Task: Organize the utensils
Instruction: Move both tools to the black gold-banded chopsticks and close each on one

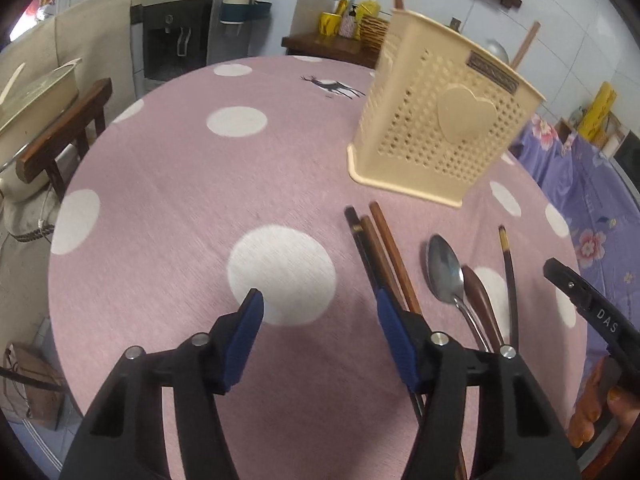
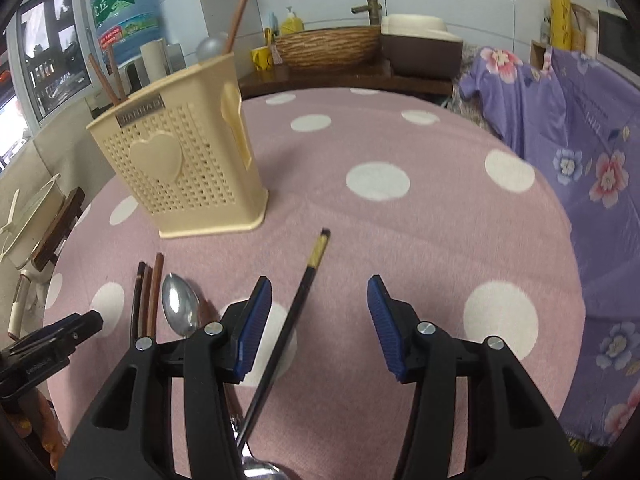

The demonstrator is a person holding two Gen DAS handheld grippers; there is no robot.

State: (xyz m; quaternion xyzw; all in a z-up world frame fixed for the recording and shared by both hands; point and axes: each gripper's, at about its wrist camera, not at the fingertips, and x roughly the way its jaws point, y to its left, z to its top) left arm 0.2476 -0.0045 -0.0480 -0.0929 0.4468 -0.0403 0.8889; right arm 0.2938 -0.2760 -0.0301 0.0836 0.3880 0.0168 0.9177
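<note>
A cream perforated utensil holder stands on the pink dotted tablecloth with brown chopsticks sticking up from it. In front of it lie three brown chopsticks, a metal spoon, a wooden spoon and a black chopstick with a yellow band. My left gripper is open over bare cloth, its right finger just over the brown chopsticks. My right gripper is open with the black chopstick lying between its jaws near the left pad, untouched.
The round table drops off at the left toward a wooden chair. A purple floral cloth covers furniture to the right. A wooden counter with a woven basin stands behind the table.
</note>
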